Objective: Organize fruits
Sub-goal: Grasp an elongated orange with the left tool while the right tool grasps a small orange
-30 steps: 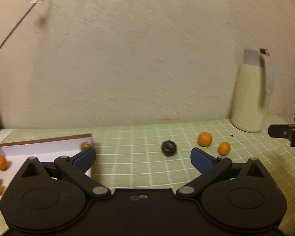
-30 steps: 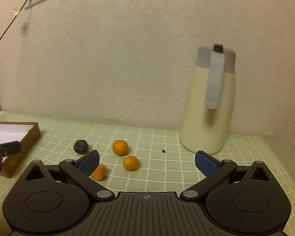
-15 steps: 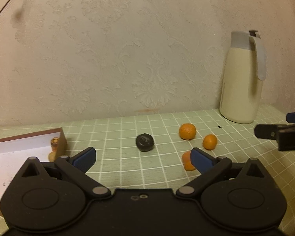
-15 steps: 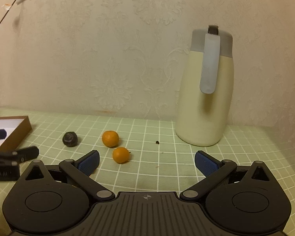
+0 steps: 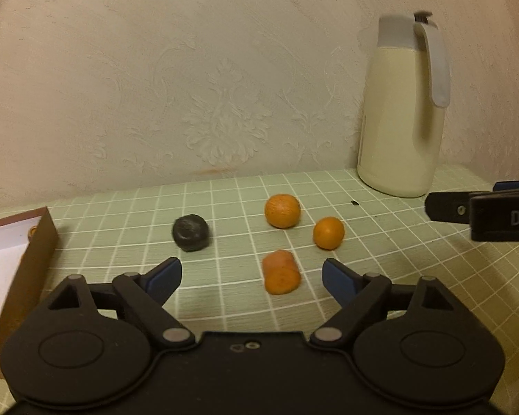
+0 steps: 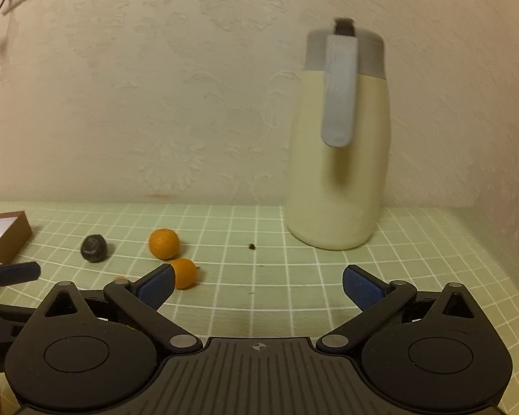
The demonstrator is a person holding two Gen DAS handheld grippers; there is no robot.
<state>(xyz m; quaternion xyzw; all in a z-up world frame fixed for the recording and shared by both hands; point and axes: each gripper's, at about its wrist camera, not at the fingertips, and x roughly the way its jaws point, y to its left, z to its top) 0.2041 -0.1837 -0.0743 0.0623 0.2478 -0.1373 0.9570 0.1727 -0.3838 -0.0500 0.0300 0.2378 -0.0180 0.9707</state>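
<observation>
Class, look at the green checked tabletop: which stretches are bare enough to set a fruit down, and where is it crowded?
Bare: the tablecloth in front of the cream jug, and the strip between the box and the dark fruit. Crowded: the three orange fruits, where the left gripper is closing.

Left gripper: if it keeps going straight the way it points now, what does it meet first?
Most likely the oblong orange fruit, lying on the table just ahead between the tips of the left gripper, whose jaws are closing without touching it. Depth is hard to judge, so it might strike the tablecloth first.
</observation>
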